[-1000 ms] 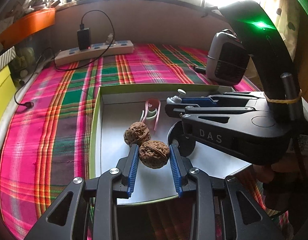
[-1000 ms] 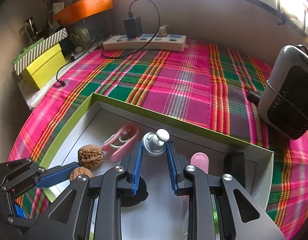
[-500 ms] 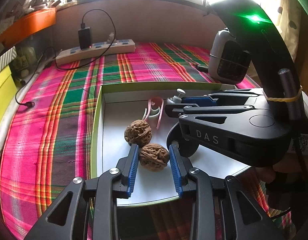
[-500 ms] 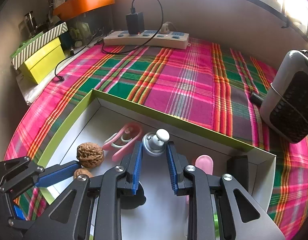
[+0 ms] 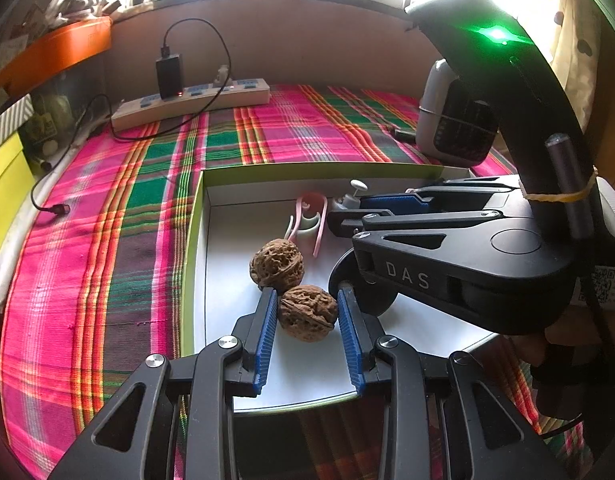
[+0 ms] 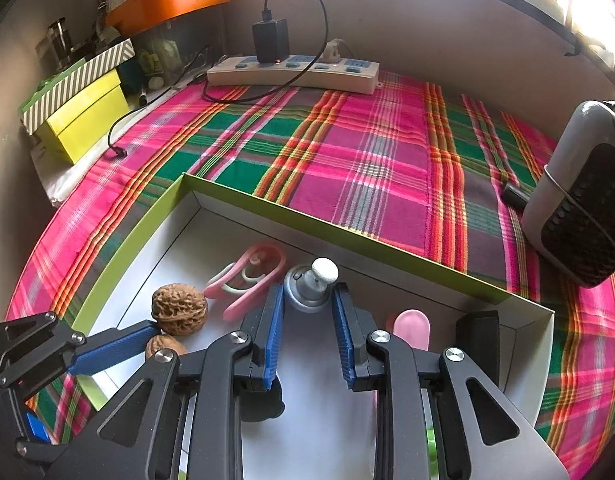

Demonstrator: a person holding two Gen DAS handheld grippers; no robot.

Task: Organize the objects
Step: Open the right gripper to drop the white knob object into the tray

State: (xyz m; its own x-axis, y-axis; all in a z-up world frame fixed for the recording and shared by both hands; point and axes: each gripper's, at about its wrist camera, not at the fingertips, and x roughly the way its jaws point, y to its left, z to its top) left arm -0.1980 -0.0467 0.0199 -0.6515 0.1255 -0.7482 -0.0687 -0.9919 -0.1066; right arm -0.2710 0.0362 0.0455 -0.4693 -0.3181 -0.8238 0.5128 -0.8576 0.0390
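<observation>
A shallow white box with a green rim (image 5: 307, 168) (image 6: 327, 224) lies on a plaid cloth. My left gripper (image 5: 306, 294) is shut on a brown walnut (image 5: 307, 314) (image 6: 163, 346) low over the box's near left part. A second walnut (image 5: 277, 264) (image 6: 179, 310) sits just beyond it. My right gripper (image 6: 308, 290) is shut on a grey knob with a white ball top (image 6: 311, 284) (image 5: 353, 194) near the box's far wall. A pink clip (image 5: 309, 216) (image 6: 251, 276) lies left of the knob. I cannot tell whether either held thing still touches the floor.
In the box also lie a pink oval piece (image 6: 411, 328), a black block (image 6: 477, 328) and a black disc (image 5: 341, 276). A power strip (image 6: 291, 72) with a charger stands at the back, a grey heater (image 6: 579, 200) at the right, a yellow box (image 6: 83, 120) at the left.
</observation>
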